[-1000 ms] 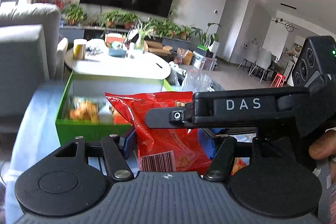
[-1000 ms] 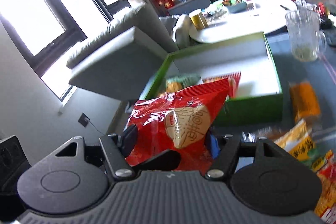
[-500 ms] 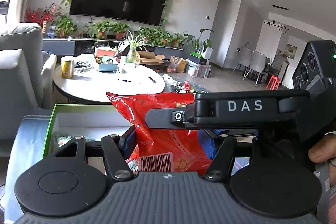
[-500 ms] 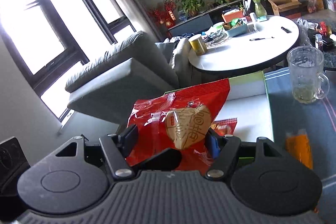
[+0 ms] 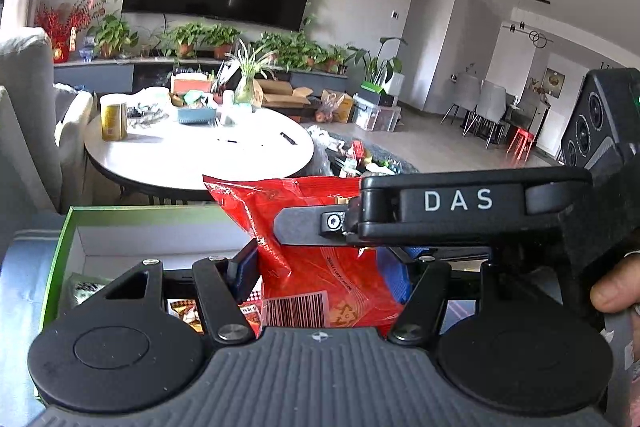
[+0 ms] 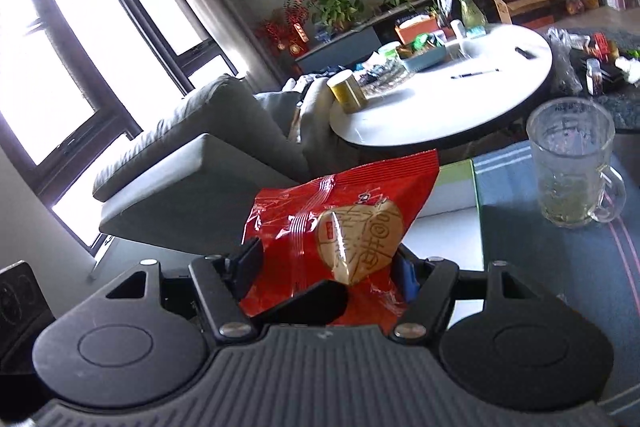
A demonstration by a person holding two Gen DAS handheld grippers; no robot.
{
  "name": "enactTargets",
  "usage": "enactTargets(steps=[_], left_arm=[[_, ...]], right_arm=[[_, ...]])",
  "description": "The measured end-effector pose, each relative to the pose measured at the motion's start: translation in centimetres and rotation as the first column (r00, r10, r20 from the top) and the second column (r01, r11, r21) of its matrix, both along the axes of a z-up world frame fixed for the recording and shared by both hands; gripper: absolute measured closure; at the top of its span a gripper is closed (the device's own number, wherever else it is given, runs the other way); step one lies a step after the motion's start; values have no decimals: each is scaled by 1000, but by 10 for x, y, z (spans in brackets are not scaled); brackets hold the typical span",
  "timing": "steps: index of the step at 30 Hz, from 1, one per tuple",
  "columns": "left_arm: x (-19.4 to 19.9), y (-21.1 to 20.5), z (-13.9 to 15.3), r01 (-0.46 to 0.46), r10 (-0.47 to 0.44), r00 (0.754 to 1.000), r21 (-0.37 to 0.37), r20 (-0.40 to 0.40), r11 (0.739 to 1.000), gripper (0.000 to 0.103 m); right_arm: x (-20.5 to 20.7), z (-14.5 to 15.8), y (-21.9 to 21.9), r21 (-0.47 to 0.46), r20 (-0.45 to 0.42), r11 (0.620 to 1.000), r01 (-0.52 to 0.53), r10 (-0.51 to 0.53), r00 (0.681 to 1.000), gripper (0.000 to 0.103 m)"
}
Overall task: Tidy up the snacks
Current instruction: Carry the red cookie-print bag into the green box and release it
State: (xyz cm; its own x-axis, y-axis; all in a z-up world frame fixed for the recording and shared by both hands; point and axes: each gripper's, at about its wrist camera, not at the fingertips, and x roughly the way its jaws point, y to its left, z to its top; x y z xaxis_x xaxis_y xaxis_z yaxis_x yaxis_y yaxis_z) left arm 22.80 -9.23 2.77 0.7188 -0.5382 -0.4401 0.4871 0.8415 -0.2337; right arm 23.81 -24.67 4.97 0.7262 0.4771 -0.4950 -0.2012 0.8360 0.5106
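The green box (image 5: 60,247) held a few snack packets at its near left corner. Only the right wrist view showed a glass mug (image 6: 572,163) beside it. Both the left gripper (image 5: 320,267) and right gripper (image 6: 328,263) clamped the red snack bag (image 5: 316,267) above the box.

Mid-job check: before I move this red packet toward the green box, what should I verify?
1. Left gripper grip on red packet: ok, packet sits between its fingers.
2. Right gripper grip: ok, shut on the same packet.
3. One holder only: not ok, both grippers clamp it.
4. Room in green box: ok, bare white floor beyond the snacks at its near end.
5. Glass mug: ok, stands apart, beside the box.
6. Packet undamaged: cannot tell.
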Motion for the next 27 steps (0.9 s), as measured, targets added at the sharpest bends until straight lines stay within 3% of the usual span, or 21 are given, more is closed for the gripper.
enactTargets(steps=[11, 16, 27], left_arm=[[27, -10, -23, 15, -14, 995, 14, -102, 1000, 45], [28, -8, -33, -15, 23, 989, 56, -144, 998, 45], [2, -1, -14, -23, 26, 998, 43, -61, 999, 42]], right_arm=[[17, -27, -10, 4, -95, 1000, 29, -29, 995, 36], [21, -33, -16, 7, -119, 998, 66, -65, 991, 36], [3, -15, -8, -10, -68, 999, 40, -41, 997, 30]])
